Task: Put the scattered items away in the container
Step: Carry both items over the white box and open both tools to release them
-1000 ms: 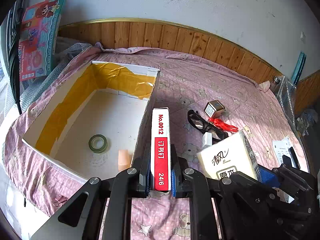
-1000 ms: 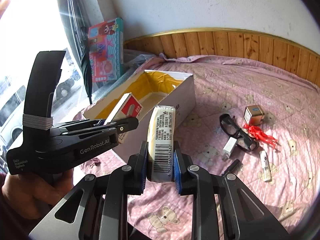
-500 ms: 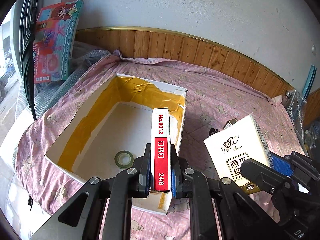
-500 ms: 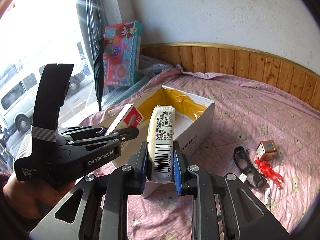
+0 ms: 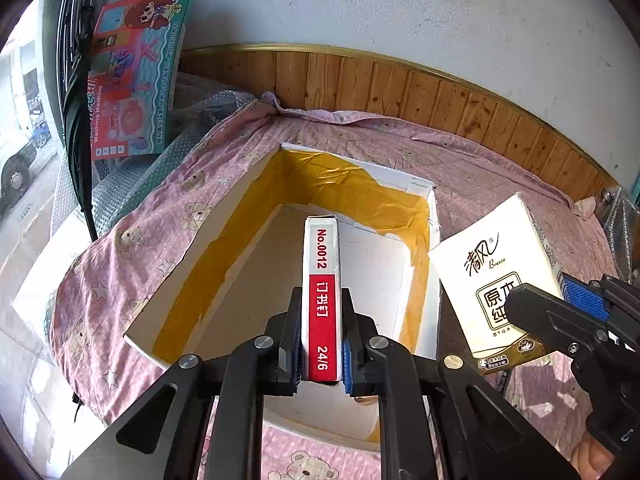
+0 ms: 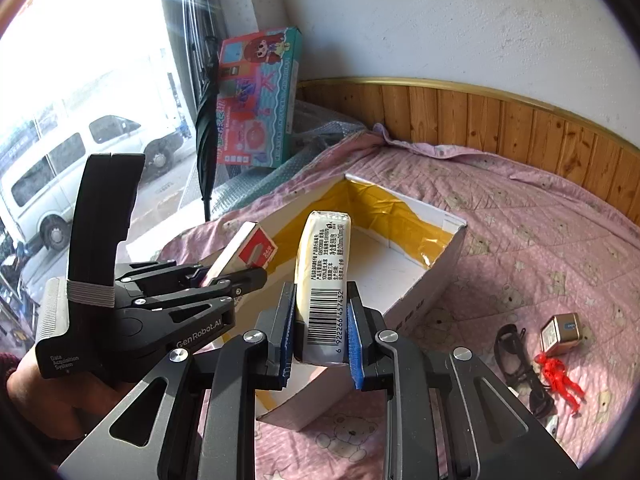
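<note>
I hold a staple box (image 5: 322, 300) in my left fingers and a tissue pack (image 6: 325, 280) in my right, both over the box (image 5: 434, 280); glasses (image 6: 516, 356), a toy (image 6: 560, 376) and a cube (image 6: 562, 330) remain on the bed (image 6: 540, 248).

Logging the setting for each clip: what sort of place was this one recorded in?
Probably a room in a home, by a street-facing window. The work surface is a pink bear-print quilt against wood wall panelling, a child's toy box leans in the corner, and a van is parked outside.
</note>
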